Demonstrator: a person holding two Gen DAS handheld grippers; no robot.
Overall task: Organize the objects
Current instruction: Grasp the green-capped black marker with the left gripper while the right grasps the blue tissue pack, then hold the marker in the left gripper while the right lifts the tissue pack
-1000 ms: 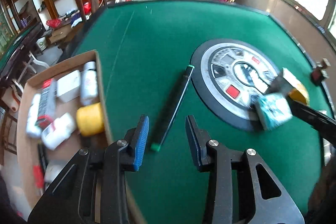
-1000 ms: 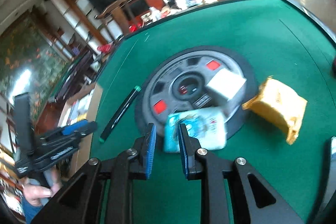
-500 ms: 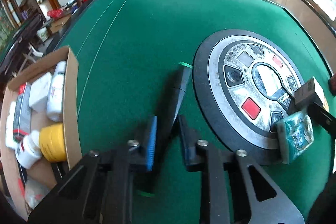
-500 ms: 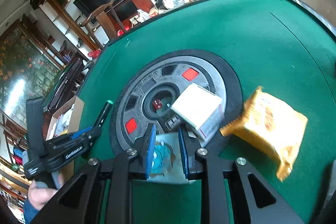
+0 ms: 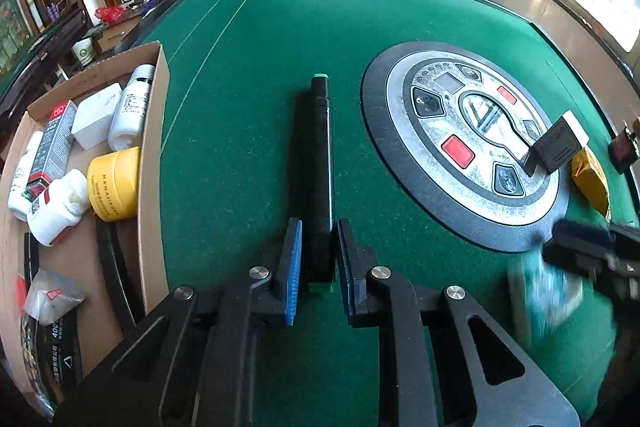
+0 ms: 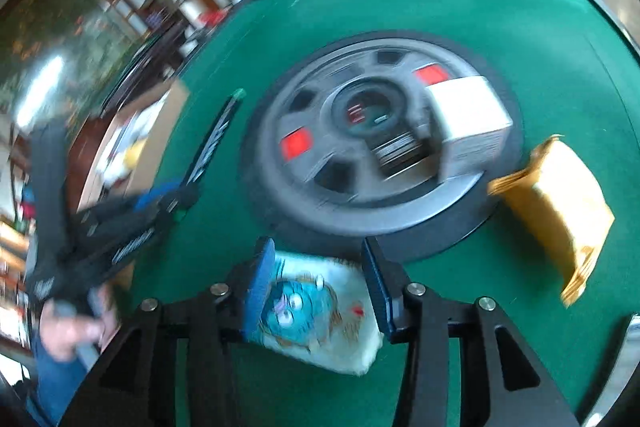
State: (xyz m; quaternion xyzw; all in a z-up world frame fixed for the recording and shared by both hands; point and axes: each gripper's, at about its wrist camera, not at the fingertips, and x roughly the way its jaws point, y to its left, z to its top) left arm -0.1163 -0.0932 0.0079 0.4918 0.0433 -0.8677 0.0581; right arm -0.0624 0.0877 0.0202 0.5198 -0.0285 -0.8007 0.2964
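Green felt covers the tabletop [image 5: 400, 27], with a round control panel [image 5: 464, 163] set in its middle and an open cardboard box [image 5: 154, 131] of bottles and jars hanging at its left edge. On the panel's right side stands a small white carton [image 6: 468, 123]; just off the panel, toward the right edge, lies a yellow packet [image 6: 560, 203].

Between box and panel lies a long black tube [image 5: 318, 163] with green ends, its long axis running from the near edge toward the far one. The left tool [image 5: 316, 259] is clamped on the tube's near end, pads pressing both sides, so the tube points straight away from it. The box is just beside this grip, to its left, so the coming move is probably a lift and a short sideways carry, with the tube turned to fit the box's length.

At the panel's near rim sits a small wipes pack [image 6: 316, 311] printed with a blue cartoon. The right tool [image 6: 316, 291] straddles it; its jaws have just been opening, and the right pad stands clear of the pack, so I judge it released.
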